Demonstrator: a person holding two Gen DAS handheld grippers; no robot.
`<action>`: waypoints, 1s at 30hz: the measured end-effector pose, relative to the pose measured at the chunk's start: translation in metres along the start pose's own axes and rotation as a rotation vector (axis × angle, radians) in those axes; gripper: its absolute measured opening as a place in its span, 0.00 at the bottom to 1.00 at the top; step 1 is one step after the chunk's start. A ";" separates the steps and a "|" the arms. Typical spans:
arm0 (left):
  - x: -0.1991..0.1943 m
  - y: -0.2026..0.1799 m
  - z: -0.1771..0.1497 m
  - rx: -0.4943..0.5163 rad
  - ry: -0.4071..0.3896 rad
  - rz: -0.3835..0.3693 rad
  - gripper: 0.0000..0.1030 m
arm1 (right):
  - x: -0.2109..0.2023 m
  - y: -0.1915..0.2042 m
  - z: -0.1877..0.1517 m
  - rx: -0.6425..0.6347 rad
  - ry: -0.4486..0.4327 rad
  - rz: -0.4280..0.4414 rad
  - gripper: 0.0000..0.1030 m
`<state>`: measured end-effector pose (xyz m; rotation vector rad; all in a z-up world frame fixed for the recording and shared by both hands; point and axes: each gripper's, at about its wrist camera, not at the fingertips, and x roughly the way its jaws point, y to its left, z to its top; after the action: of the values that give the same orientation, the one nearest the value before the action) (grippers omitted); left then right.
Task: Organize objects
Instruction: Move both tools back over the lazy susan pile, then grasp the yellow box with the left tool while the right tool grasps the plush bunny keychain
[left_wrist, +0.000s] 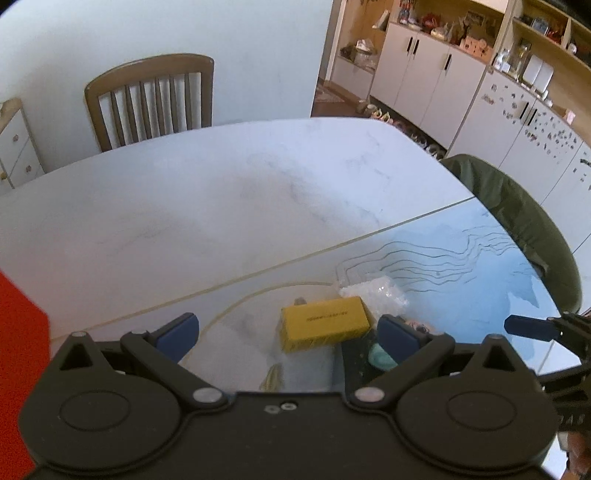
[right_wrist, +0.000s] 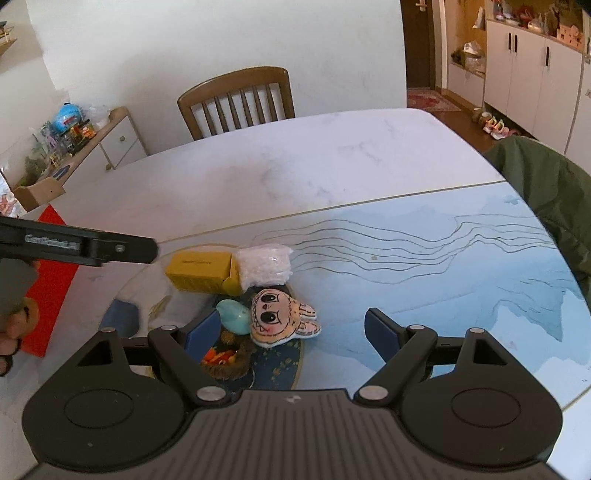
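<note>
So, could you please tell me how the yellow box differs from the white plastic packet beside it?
The yellow rectangular cardboard box is opaque, sharp-edged and printed with dark text; the white crinkly plastic packet is translucent, soft-cornered and unmarked. The box looks longer than the packet. Both lie flat on the table, touching at one end.

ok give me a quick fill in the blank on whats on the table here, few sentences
1. The box lying beside the white plastic packet is ____ in colour.
2. The jaws of the right gripper stand ____, with nothing between them.
3. The plush face has two large ____ eyes.
4. The chair at the far side of the table is made of ____.

Missing words: yellow; open; black; wood
</note>
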<state>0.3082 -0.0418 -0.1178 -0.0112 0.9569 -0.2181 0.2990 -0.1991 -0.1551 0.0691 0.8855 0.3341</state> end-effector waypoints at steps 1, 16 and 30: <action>0.006 -0.002 0.002 0.000 0.007 0.004 0.99 | 0.004 0.000 0.001 0.000 0.004 0.002 0.83; 0.057 -0.032 0.009 0.037 0.066 0.021 0.99 | 0.048 -0.009 0.004 0.013 0.059 0.005 0.81; 0.073 -0.031 0.000 0.043 0.082 0.060 0.87 | 0.064 -0.007 0.001 0.049 0.073 0.016 0.58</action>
<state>0.3429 -0.0856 -0.1736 0.0659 1.0324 -0.1851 0.3389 -0.1854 -0.2041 0.1099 0.9659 0.3311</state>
